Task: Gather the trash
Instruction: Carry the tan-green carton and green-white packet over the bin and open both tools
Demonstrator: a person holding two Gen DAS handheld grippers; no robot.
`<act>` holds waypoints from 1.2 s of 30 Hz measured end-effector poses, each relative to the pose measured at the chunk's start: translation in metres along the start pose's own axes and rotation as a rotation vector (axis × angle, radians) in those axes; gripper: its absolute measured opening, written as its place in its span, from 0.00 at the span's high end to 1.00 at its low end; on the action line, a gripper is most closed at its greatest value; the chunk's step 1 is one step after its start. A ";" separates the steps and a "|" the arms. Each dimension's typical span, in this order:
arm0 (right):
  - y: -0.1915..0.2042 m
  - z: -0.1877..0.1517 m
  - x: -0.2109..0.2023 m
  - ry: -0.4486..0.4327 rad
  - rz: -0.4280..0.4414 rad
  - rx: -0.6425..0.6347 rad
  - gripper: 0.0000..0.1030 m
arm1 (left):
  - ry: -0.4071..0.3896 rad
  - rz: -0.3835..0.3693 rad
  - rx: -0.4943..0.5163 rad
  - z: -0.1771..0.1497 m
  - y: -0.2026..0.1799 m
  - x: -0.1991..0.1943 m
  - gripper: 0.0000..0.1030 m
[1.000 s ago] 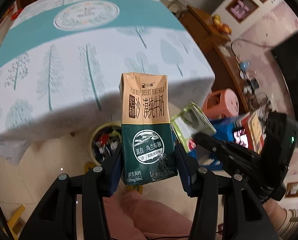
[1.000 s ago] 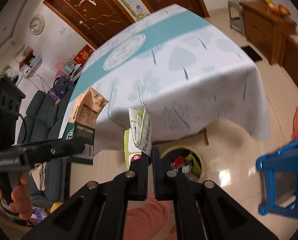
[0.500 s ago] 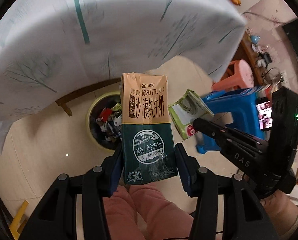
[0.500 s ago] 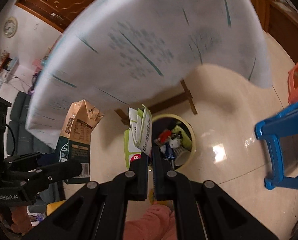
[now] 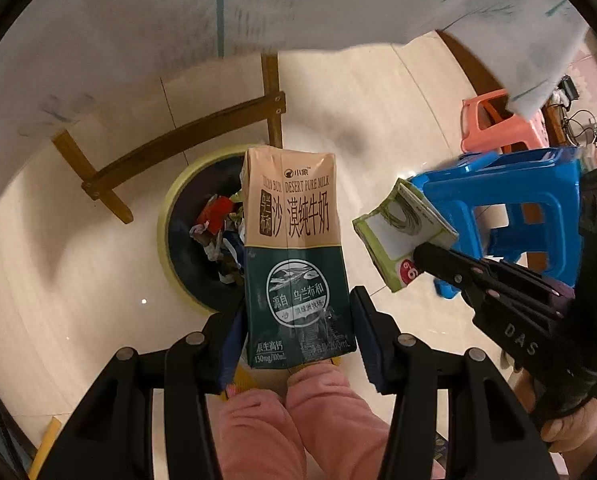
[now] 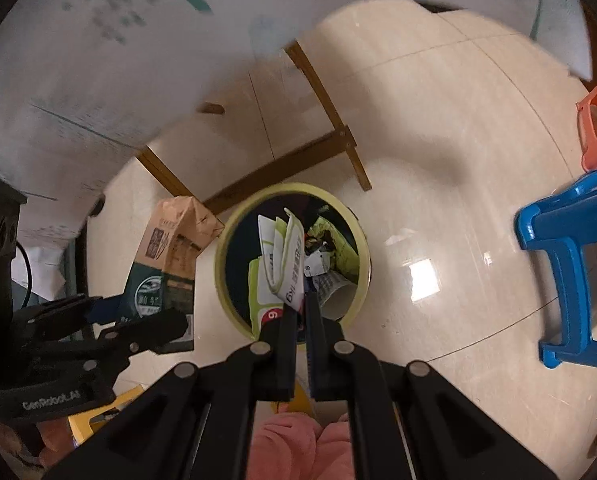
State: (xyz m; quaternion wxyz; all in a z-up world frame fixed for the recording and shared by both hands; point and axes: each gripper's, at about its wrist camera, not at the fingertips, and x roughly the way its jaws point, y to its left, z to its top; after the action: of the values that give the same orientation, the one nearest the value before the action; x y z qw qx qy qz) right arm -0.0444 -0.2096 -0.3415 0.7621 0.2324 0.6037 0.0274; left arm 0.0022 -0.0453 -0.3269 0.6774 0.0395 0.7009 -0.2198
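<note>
— Fingers first: the left gripper has its jaws about half spread, clamped on the lower, dark green part of the tall tan-and-green cardboard milk carton. The right gripper is pinched almost fully together on the bottom corner of the flattened green-and-white paper carton.

— And the bin?

— The round yellow-rimmed waste bin, already part full of wrappers, stands on the cream tiled floor just in front of the wooden table legs. From the right wrist view the flattened carton sits directly over the bin's mouth, its long axis running on from the fingers toward the opening. The milk carton also stands up along its own fingers, but in that same view it hangs just left of the rim, over bare floor.

— So the right hand is nearer?

— I'd say so. The right one looks ready to let go; the left likely needs to shift toward the bin first.

— What's changed from a second ago?

— Both hands have come well down. Back then the patterned white-and-teal tablecloth filled both views with the tabletop showing; now only its hanging underside edges the top, and the bin looms much larger. The grips look the same. The blue plastic stool stays off to the right.
</note>
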 end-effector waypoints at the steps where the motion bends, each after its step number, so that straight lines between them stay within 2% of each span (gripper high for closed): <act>1: -0.002 0.000 0.007 0.002 0.000 -0.003 0.97 | 0.002 0.001 0.003 0.002 0.002 0.007 0.53; 9: -0.003 0.001 0.052 0.040 -0.010 -0.028 0.97 | 0.012 0.050 0.020 0.010 0.018 0.056 0.52; 15: 0.000 0.003 0.081 0.067 -0.017 -0.058 0.97 | 0.008 0.073 0.016 0.011 0.029 0.075 0.50; 17: 0.002 0.004 0.089 0.071 -0.016 -0.065 0.97 | 0.011 0.082 0.017 0.011 0.033 0.081 0.37; 18: 0.003 0.005 0.092 0.071 -0.016 -0.067 0.97 | 0.013 0.086 0.017 0.012 0.034 0.080 0.22; 19: 0.004 0.005 0.093 0.070 -0.016 -0.069 0.97 | 0.011 0.090 0.016 0.011 0.036 0.082 0.14; 23: 0.009 0.008 0.101 0.063 -0.017 -0.078 0.96 | -0.023 0.103 0.006 0.007 0.046 0.085 0.12; 25: 0.011 0.010 0.103 0.060 -0.017 -0.084 0.96 | -0.040 0.106 -0.004 0.003 0.050 0.083 0.07; 36: 0.035 0.022 0.099 0.061 -0.004 -0.119 0.94 | -0.174 0.127 -0.091 -0.015 0.069 0.042 0.01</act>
State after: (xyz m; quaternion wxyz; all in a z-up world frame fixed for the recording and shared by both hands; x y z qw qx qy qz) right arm 0.0107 -0.1540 -0.4140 0.7560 0.1846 0.6243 0.0685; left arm 0.0093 0.0126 -0.3849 0.7492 0.0337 0.6450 -0.1470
